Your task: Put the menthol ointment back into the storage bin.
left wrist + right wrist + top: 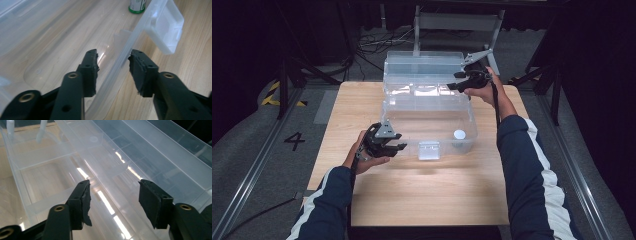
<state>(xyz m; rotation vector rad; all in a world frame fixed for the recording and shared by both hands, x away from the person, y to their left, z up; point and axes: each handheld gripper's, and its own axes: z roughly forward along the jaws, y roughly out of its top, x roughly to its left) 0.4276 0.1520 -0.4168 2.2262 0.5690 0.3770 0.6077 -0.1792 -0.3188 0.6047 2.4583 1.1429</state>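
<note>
My left gripper (pixel 113 72) straddles the front wall (pixel 120 62) of the clear box (pixel 430 122) at frame centre, jaws apart, not yet clamped. My right gripper (pixel 113 202), jaws apart, hovers over the tray (pixel 62 170) by the raised lid (pixel 422 62). Step in hand, I judge: steadying the box. Next: clamp the wall, then grip the tray edge.

Navy sleeves, white side stripes
</note>
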